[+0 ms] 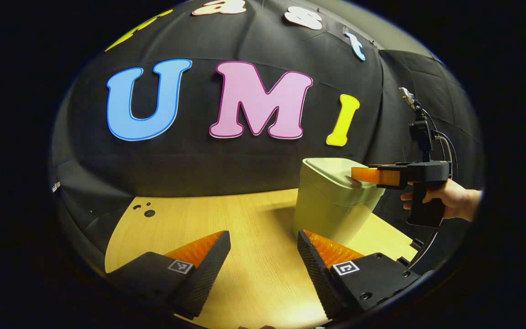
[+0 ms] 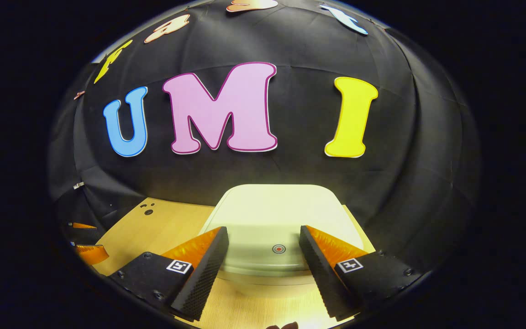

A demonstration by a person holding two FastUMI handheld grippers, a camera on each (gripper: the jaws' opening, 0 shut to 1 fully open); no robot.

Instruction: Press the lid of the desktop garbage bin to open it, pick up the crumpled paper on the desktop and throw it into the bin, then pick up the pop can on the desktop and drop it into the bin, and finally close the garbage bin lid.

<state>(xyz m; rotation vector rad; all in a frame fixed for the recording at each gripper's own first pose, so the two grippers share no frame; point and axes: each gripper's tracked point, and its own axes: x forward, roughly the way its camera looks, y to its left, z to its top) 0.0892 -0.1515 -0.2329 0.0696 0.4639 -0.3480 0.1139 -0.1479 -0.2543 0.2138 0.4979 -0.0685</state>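
Observation:
The pale bin stands on the wooden table with its lid down. A small red ring mark sits near the lid's front edge. My right gripper is open, its fingers spread just above that front edge on either side of the mark. In the left gripper view a hand holds the right gripper level, its tips at the lid's right rim; I cannot tell whether they touch. My left gripper is open over bare table, left of the bin, holding nothing.
A few small dark holes mark the table's far left corner. The black cloth wall rises close behind the bin. The table's right edge runs just past the bin. Part of the left gripper shows at the far left.

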